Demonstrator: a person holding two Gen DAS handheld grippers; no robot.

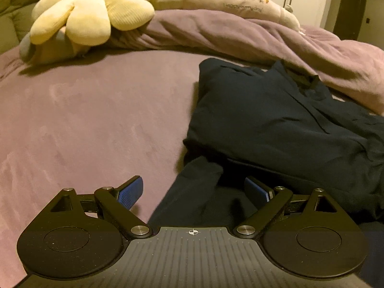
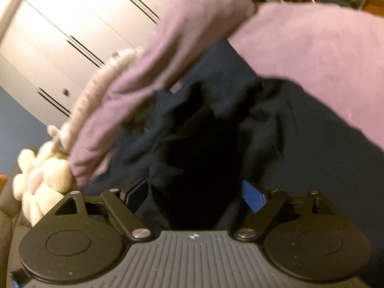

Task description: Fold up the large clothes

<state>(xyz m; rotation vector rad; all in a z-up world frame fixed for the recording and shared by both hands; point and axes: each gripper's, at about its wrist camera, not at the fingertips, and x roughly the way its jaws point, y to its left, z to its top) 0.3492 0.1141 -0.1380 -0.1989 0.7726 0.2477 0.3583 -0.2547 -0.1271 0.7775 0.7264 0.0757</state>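
Garment (image 1: 276, 120), dark navy, part-folded on mauve bedsheet (image 1: 96, 120) at 2 o'clock — left gripper (image 1: 194, 189) spread, cloth between, unpinched — right gripper (image 2: 194, 192) spread over same cloth, unpinched.

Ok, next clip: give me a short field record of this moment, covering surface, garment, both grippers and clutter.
surface: purple bed sheet
garment: dark navy garment, partly folded, lying on the sheet; one strip of it runs toward the left gripper
left gripper: open, pads apart, dark cloth lying between them, not pinched
right gripper: open, over bunched dark cloth, pads not pressing it
clutter: yellow flower plush and long beige plush at the far side, on a rumpled purple blanket
background: white wardrobe doors
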